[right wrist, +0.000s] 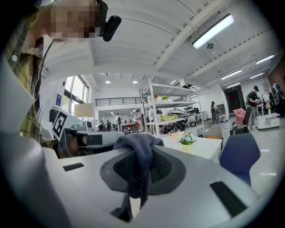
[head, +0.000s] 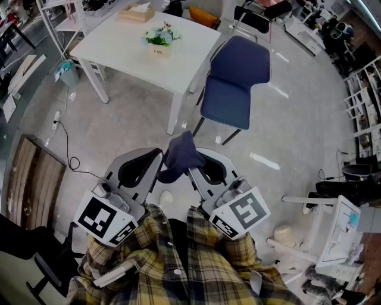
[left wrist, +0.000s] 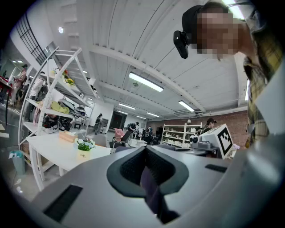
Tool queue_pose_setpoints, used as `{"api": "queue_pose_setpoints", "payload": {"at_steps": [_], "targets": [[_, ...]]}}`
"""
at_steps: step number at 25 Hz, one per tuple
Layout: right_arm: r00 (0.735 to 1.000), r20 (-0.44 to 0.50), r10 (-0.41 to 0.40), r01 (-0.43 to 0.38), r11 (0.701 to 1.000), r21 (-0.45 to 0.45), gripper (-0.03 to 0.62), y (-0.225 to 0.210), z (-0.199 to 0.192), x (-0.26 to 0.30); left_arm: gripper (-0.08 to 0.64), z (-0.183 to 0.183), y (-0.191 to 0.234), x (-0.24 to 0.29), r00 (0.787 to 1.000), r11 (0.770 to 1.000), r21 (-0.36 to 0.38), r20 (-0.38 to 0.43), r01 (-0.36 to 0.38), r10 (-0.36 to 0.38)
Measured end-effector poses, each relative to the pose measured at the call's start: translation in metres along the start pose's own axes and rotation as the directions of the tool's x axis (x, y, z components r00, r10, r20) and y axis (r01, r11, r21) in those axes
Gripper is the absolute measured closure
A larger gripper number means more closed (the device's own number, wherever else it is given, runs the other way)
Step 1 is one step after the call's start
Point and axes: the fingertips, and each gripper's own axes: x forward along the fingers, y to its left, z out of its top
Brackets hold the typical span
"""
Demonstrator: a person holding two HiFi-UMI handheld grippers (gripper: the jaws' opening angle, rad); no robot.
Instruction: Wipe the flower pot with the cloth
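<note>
The flower pot, small and pale with green and white flowers, stands on a white table a few steps ahead; it also shows in the left gripper view and the right gripper view. Both grippers are held side by side close to my body, far from the pot. A dark blue cloth bunches between their tips. My left gripper is shut, with a strip of cloth in its slot. My right gripper is shut on the cloth, which drapes over its jaws.
A blue chair stands at the table's right corner, between me and the pot's side. A wooden box sits at the table's far edge. A cable trails on the floor at left. Metal shelving stands behind the table.
</note>
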Motion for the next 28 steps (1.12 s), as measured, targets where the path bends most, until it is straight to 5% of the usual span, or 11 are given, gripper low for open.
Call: {"api": "queue_pose_setpoints", "payload": {"at_steps": [16, 28], "targets": [[1.0, -0.011, 0.015, -0.014, 1.0, 0.024, 0.569, 0.0, -0.008, 0.002, 0.551, -0.009, 0.003, -0.005, 1.0, 1.0, -0.007, -0.011, -0.027, 0.027], [0.999, -0.037, -0.006, 0.008, 0.999, 0.034, 0.569, -0.012, -0.001, 0.077, 0.551, 0.006, 0.083, -0.002, 0.999, 0.999, -0.03, -0.014, -0.03, 0.03]]}}
